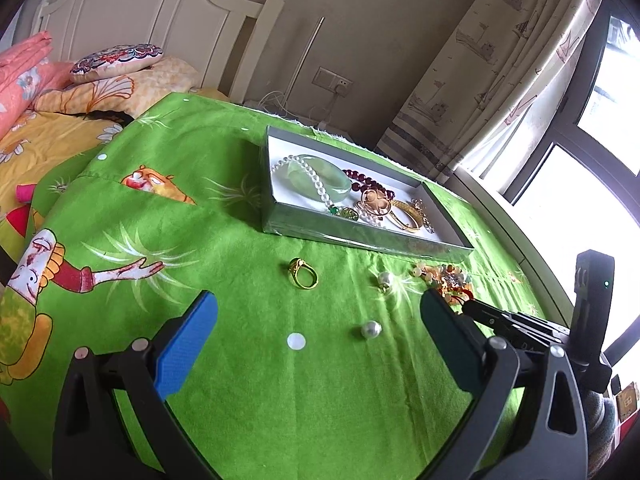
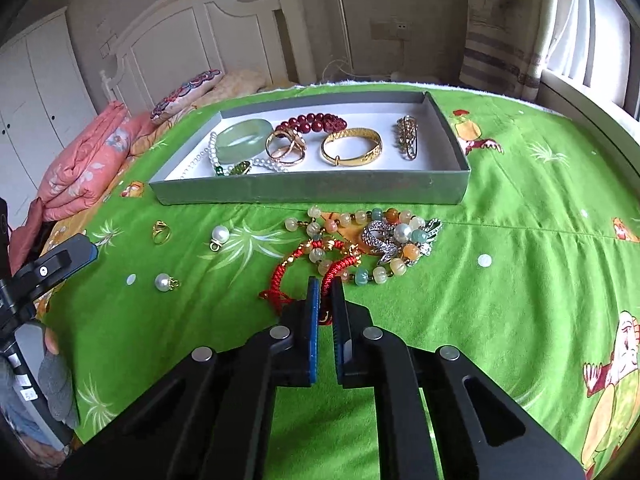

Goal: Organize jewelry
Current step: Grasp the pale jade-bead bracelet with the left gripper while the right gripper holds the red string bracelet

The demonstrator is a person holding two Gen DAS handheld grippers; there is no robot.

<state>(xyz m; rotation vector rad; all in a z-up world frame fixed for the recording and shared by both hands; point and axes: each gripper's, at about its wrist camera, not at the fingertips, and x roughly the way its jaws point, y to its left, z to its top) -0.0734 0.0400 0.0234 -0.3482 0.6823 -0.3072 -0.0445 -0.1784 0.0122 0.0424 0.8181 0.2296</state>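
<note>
Red cord [image 2: 326, 280] is pinched between the nearly closed jaws of the right gripper [image 2: 325, 286], low centre of the right view; only a narrow slit remains between the pads; the cord belongs to a red bracelet [image 2: 308, 258] lying on the green cloth [image 2: 500, 280] just ahead of the tips, tangled with a bead strand [image 2: 376, 240] and a brooch [image 2: 380, 238]; the bracelet's length runs up and left from the grip. The box [image 2: 320, 190] sits beyond that heap, upper centre, its long side lying across the frame, already holding a bangle [image 2: 352, 146], a jade ring [image 2: 242, 138] and dark red beads [image 2: 316, 122]; carrying the cord in would, by judgement, mean a lift and a straight push forward over the near wall, with the tangle liable to drag. The left gripper [image 1: 318, 320] hovers wide open and empty; a gold ring [image 1: 304, 274] and two pearls [image 1: 370, 329] [image 1: 385, 279] lie between and ahead of its fingers, nearer this hand.
</note>
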